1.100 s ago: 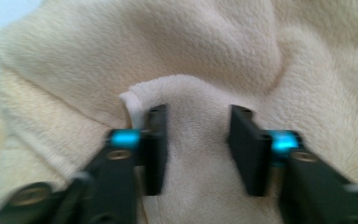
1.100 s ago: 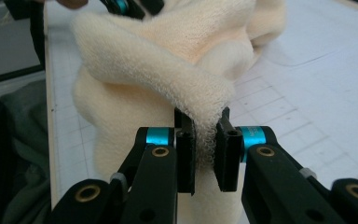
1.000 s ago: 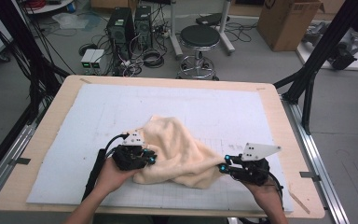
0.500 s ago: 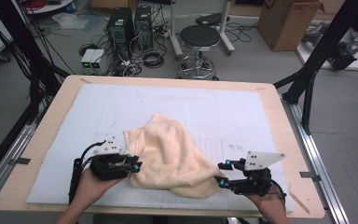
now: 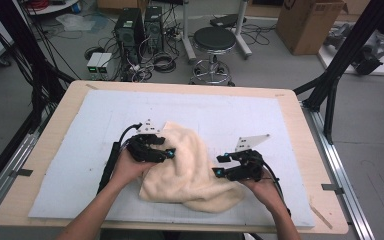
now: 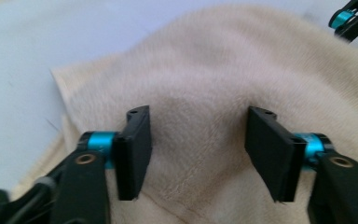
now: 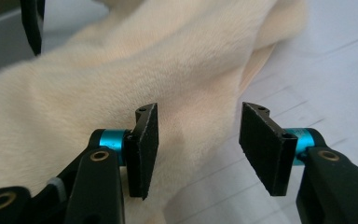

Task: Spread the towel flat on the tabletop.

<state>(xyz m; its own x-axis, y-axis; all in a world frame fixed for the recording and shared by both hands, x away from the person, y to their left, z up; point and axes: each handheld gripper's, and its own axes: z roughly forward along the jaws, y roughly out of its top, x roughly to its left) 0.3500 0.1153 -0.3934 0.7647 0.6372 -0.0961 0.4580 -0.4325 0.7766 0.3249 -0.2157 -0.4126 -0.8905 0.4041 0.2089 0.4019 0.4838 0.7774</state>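
A cream towel [image 5: 190,170] is lying crumpled on the pale mat [image 5: 80,130] toward the counter's [image 5: 45,150] near edge. The left tongs [image 5: 169,152] are hovering over its left side, the right tongs [image 5: 220,165] at its right edge; both have just been opening and are gaping, gripping nothing.

place: robotics lab or workshop | floor: bare grey concrete, tangled cables [image 5: 152,62] | gear: black computer towers [image 5: 137,25], small power units [image 5: 99,62] | frame: black struts [image 5: 347,50] round a wooden table [image 5: 45,150] with a white mat [image 5: 105,115] | also: round stool [image 5: 215,42], cardboard box [image 5: 307,22]
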